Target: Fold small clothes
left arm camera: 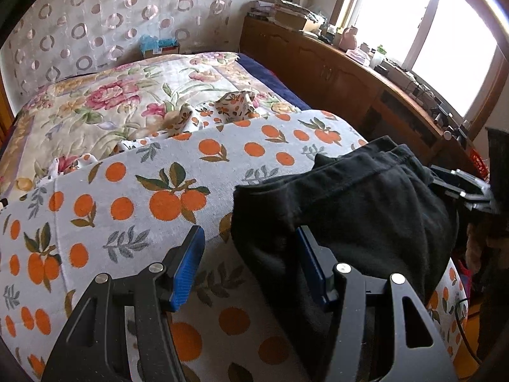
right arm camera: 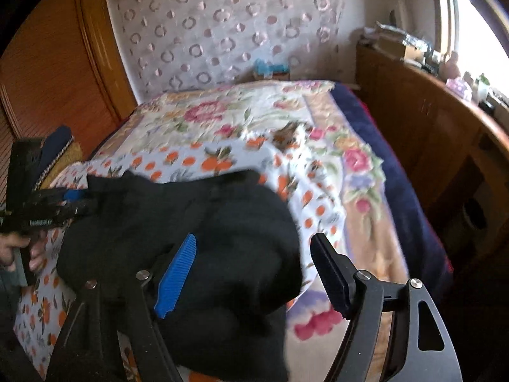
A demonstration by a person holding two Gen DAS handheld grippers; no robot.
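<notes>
A small black garment [left arm camera: 359,203] lies bunched on the orange-print towel [left arm camera: 133,197] that covers the near end of the bed. My left gripper [left arm camera: 249,251] is open; its right finger sits under the garment's left edge and the left finger rests over the towel. In the right wrist view the same garment [right arm camera: 197,222] lies in a heap. My right gripper [right arm camera: 253,250] is open around the garment's right edge. The other gripper [right arm camera: 54,207] shows at the garment's far left, and the right one at the far right of the left wrist view [left arm camera: 467,187].
A floral quilt [left arm camera: 105,102] covers the rest of the bed, with a crumpled orange-print cloth [left arm camera: 237,105] on it. A wooden sideboard [left arm camera: 350,73] with clutter runs along the right under a window. A wooden wardrobe [right arm camera: 54,70] stands left of the bed.
</notes>
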